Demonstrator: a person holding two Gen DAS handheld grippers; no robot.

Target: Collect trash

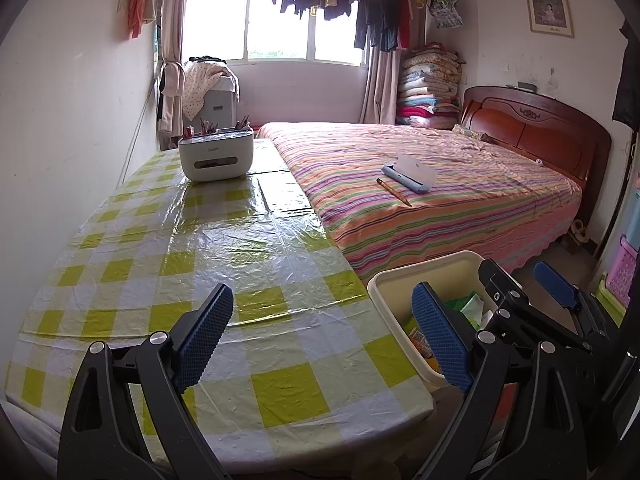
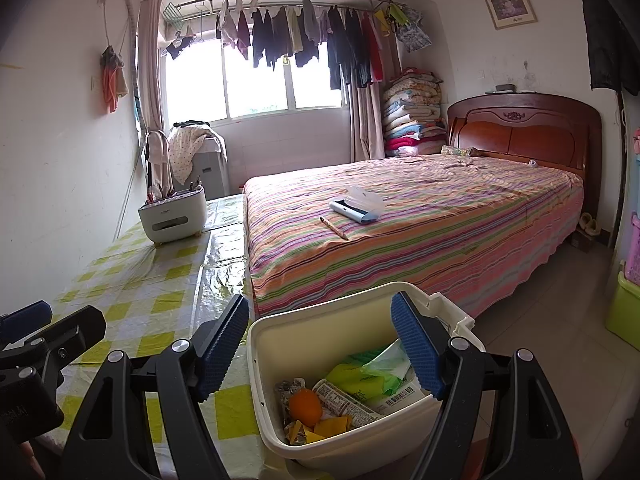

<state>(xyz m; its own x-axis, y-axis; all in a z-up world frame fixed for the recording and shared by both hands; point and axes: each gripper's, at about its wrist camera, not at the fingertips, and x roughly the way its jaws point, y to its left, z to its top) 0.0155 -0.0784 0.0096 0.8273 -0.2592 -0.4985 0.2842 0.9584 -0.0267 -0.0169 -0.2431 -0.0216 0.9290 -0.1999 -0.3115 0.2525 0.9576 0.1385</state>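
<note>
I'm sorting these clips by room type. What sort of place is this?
A lived-in bedroom, most likely in a home. A bed with a wooden headboard fills much of it, laundry hangs on a rail at the window, and folded quilts are stacked in the corner.

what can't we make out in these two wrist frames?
- Bin contents, left wrist view: mostly hidden behind the left tool finger and the right tool.
- Bin bottom, right wrist view: buried under wrappers.
- Organizer logo: too small in both views.
- Table near edge: cut off by the frame and tool arms.
</note>
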